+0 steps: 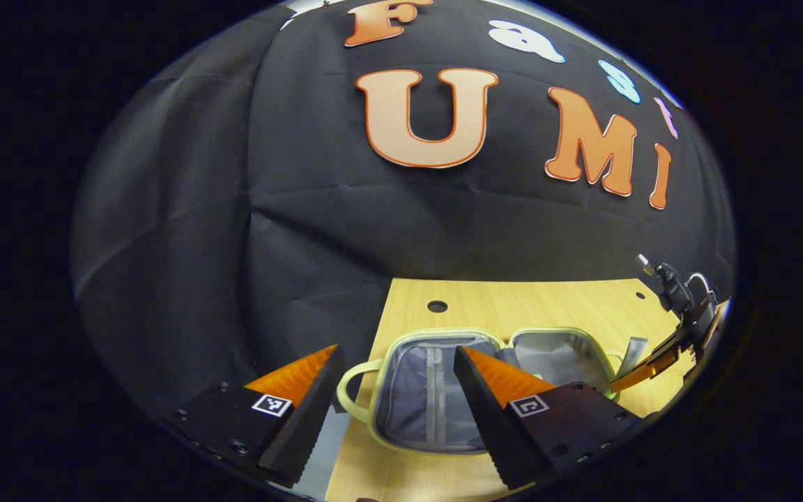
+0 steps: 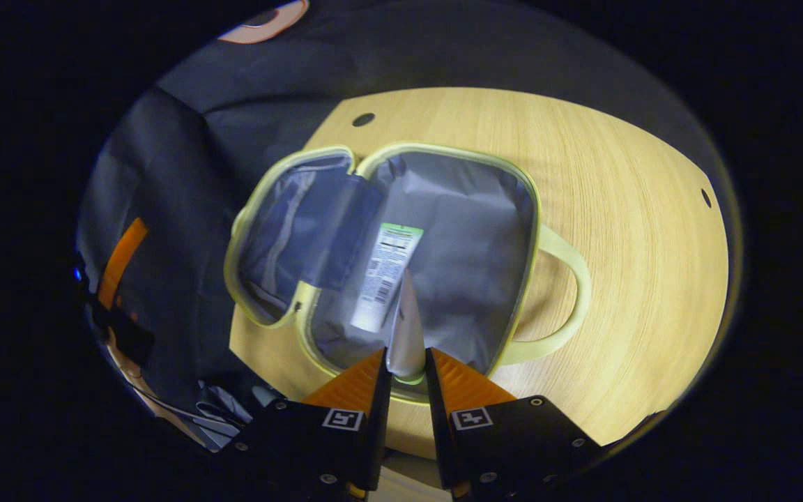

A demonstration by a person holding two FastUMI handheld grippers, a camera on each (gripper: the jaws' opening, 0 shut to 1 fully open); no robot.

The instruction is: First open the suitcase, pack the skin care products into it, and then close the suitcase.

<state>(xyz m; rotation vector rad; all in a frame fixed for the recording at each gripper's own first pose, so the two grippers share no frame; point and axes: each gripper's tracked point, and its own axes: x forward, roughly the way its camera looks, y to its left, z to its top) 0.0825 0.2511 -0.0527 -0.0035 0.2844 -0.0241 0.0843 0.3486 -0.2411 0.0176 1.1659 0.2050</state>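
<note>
pinching flat silvery tube (image 2: 406, 328)

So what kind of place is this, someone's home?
Probably not: it looks like a staged recording booth. Black cloth wall hangs behind a bare light wooden table, where a pale green, grey-lined suitcase lies open under a black-and-orange claw.

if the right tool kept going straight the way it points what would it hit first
Probably the grey lining of the open suitcase. The right tool, shut on a silvery tube, points into it, beside the white tube lying inside; depth is unclear.
</note>
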